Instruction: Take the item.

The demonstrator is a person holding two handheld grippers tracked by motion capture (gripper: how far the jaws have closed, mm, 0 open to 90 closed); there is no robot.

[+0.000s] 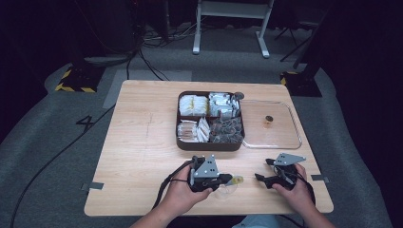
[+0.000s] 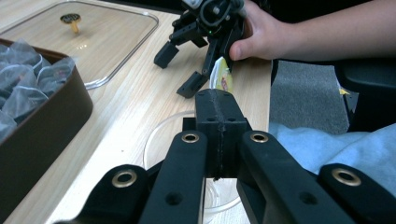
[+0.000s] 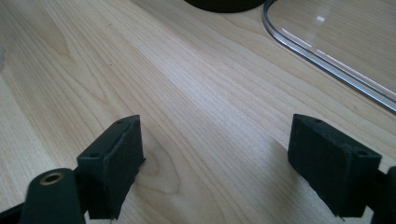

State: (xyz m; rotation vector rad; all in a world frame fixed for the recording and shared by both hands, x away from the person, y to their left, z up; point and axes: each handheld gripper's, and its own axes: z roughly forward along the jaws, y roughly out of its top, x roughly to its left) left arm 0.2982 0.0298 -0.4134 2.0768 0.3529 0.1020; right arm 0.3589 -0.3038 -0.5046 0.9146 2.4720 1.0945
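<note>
A small yellow tea packet (image 2: 221, 77) is being pinched between the pressed-together jaws of the left gripper (image 1: 227, 180), and it is being held just above a clear glass dish (image 2: 161, 140) near the middle of the front edge of the table (image 1: 142, 142). The right gripper (image 1: 260, 178) is being kept with its jaws spread, nothing between them, low over the bare wood toward the front right corner. The brown divided box (image 1: 185, 142) and its clear lid (image 1: 294, 128) are being left well apart, nearer the back edge. For the step to be done well, the packet should be brought squarely over the dish's centre and lowered close before the jaws are parted, so that the light packet is not being dropped onto the rim.
</note>
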